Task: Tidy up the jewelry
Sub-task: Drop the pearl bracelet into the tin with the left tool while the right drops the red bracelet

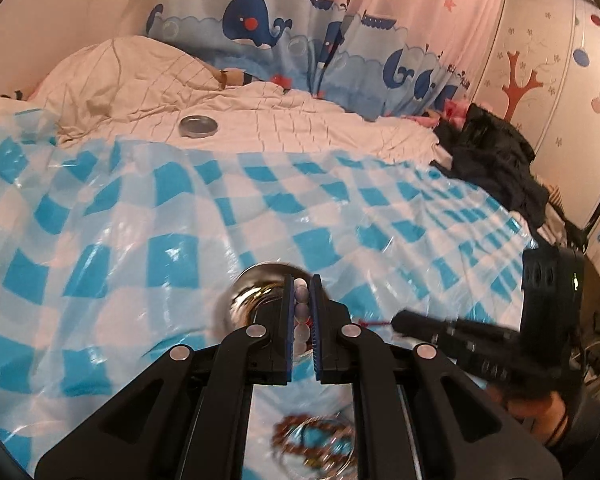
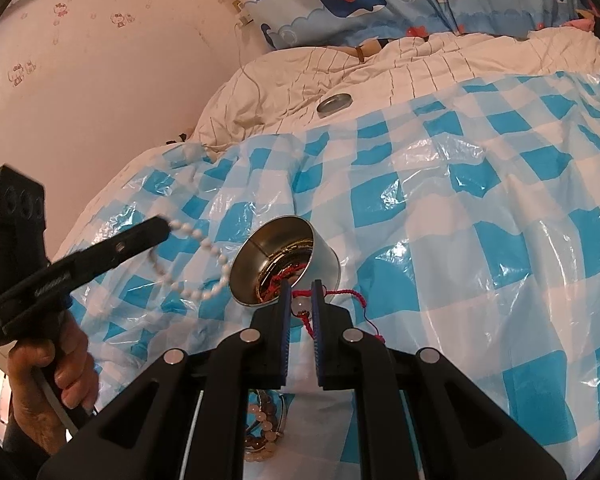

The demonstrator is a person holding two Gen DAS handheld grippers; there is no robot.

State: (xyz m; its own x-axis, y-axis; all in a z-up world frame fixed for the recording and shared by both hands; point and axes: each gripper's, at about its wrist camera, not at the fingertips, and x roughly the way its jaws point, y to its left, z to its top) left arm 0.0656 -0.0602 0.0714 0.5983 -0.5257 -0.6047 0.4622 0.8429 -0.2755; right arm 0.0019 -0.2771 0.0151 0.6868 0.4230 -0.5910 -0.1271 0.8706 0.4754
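My left gripper (image 1: 302, 282) is shut on a strand of white beads (image 1: 301, 312); in the right wrist view that white bead strand (image 2: 204, 250) hangs in a loop from the left gripper (image 2: 162, 227) down beside the open round metal tin (image 2: 324, 256). My right gripper (image 2: 300, 287) is shut on a red cord bracelet (image 2: 342, 293) with a pale bead, just at the tin's near rim. Jewelry with red cord and gold lies inside the tin. In the left wrist view the tin (image 1: 252, 296) sits blurred behind my fingers, and the right gripper (image 1: 399, 320) holds the red cord (image 1: 374, 323).
A blue-and-white checked plastic sheet (image 2: 440, 200) covers the bed. The tin's lid (image 2: 334, 103) lies farther back on the white quilt (image 1: 300, 120). More bead bracelets (image 2: 264, 424) lie under the right gripper. Dark clothes (image 1: 492, 160) are piled at the right. A hand (image 2: 56, 380) holds the left gripper's handle.
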